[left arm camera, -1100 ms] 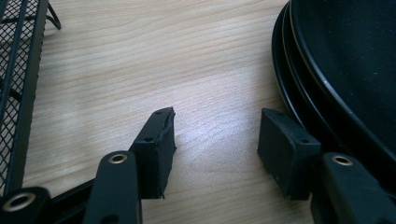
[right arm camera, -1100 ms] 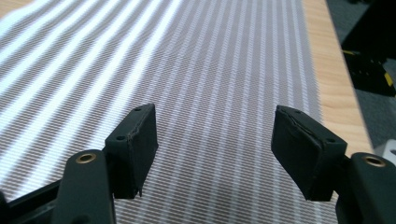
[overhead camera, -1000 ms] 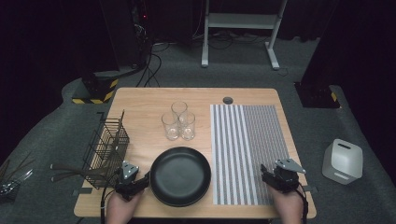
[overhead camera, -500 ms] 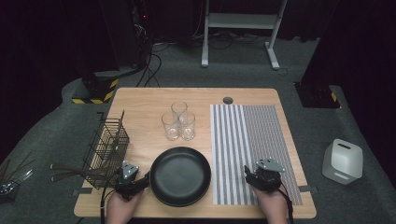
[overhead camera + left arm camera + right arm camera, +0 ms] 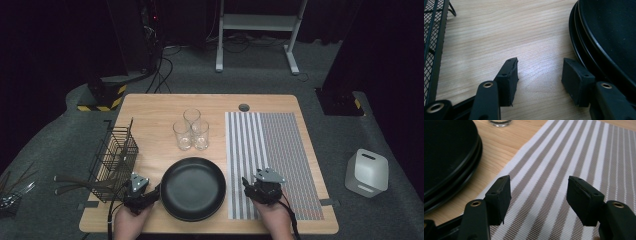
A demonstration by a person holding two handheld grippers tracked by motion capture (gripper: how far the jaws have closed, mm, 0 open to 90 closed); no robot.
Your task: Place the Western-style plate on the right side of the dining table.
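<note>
So the right tongs have slid over toward the middle since a second ago: they were out by the far edge of the striped placemat and now they sit over its near-left part, close to the black plates. Their jaws have just been closing a bit too, but there's nothing between them, just placemat stripes under the gap in the right gripper view. Still clearly open. The left tongs haven't budged.

From the right tongs, the plates are just off to their left, near but not touching. You can see in that view that it's a stack, at least two dark rims one on top of the other, resting on the wooden surface right by the placemat's edge. The foot of a glass peeks in ahead at the top.

The left tongs are open as well, with bare wood between the jaws. The plate stack is right beside their right jaw, so close that I can't tell whether they touch. On their other side is the black wire basket, a bit further off.

In the high view, the three glasses stand bunched together beyond the plates, well ahead of both tongs. The basket is ahead and to the left of the left tongs.
</note>
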